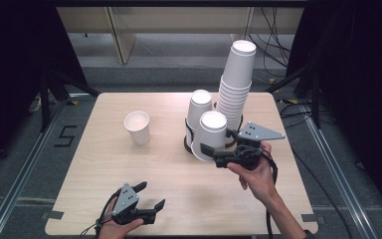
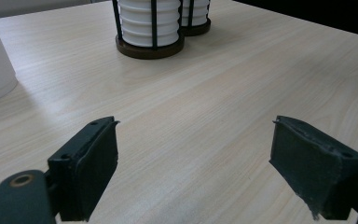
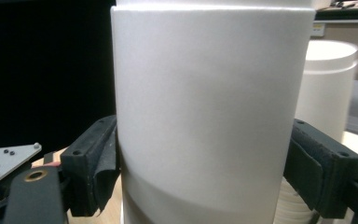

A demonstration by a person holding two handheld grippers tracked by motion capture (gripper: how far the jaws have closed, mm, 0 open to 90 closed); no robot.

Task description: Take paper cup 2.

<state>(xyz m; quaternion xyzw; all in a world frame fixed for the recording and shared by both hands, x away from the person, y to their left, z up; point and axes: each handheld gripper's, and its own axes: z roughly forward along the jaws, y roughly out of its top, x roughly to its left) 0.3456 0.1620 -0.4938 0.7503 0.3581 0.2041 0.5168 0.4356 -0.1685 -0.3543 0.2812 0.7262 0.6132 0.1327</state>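
Your right gripper (image 1: pixel 210 149) has its jaws clamped on a white paper cup (image 1: pixel 210 134), upside down over the black wire holder (image 1: pixel 188 142). Your left gripper (image 1: pixel 151 196) rests empty, jaws apart, on the wooden table (image 1: pixel 104 164). One upright cup (image 1: pixel 138 127) stands apart; the tall stack (image 1: pixel 235 89) remains.

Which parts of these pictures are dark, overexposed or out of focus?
High view: the table is evenly lit, black at both sides, cup tops nearly washed out. Left gripper view: soft sheen on the wood, the cup rack slightly soft. Right gripper view: the held cup looms large, with a black background at the left.
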